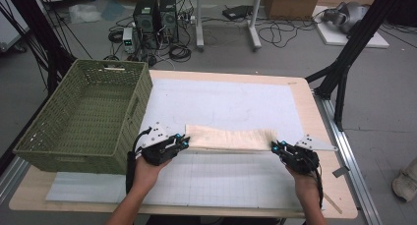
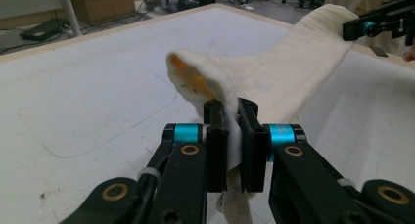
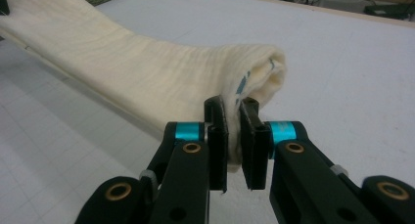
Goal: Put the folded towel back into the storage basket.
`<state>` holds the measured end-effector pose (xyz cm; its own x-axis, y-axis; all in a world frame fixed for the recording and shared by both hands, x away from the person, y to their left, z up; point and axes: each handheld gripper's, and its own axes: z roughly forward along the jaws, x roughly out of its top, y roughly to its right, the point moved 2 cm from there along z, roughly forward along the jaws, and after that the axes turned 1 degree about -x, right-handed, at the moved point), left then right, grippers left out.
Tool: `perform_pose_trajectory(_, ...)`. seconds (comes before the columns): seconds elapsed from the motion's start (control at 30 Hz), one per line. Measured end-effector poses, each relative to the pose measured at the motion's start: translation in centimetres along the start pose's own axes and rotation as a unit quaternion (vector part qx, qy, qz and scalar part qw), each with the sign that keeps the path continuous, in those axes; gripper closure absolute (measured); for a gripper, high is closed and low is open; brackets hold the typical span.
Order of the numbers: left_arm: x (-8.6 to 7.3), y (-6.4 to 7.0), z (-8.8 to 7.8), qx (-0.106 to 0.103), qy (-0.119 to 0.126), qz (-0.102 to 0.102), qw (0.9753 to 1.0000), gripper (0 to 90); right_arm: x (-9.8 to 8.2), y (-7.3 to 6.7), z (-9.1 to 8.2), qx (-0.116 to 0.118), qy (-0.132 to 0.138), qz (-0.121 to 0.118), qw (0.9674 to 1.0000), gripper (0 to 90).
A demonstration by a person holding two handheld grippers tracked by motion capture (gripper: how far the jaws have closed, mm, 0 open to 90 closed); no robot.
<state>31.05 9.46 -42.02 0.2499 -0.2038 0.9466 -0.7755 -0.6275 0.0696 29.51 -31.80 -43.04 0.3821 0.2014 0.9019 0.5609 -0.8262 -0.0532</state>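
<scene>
**Cloth gripped at both ends, fold only part done**

The cream cloth (image 1: 228, 138) lay stretched as a long narrow band across the middle of the table (image 1: 305, 99), on the white mat (image 1: 221, 102). The left gripper (image 1: 183, 143) held its nine o'clock end, jaws pinched tight on a bunched corner (image 2: 234, 136). The right gripper (image 1: 276, 147) held the three o'clock end, its jaws likewise closed on the cloth's rolled edge (image 3: 235, 131).

Judging by the doubled layers showing at both ends, the cloth looked already folded lengthwise at least once. It hung slightly raised between the two grips, so it had not been laid flat. What seemed left was a further fold or a transfer. The green basket (image 1: 88, 114) stood at ten o'clock with nothing visible in it, so any putting away had not been done.
</scene>
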Motion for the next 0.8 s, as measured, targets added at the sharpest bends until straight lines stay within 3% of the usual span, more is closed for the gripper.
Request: perform_pose_trajectory(0.8,0.4,0.2,-2.0,0.010,0.013,0.009,0.9998,83.2,1.4,-0.3,0.9,0.018,0.018,-0.009,0.9996,83.2)
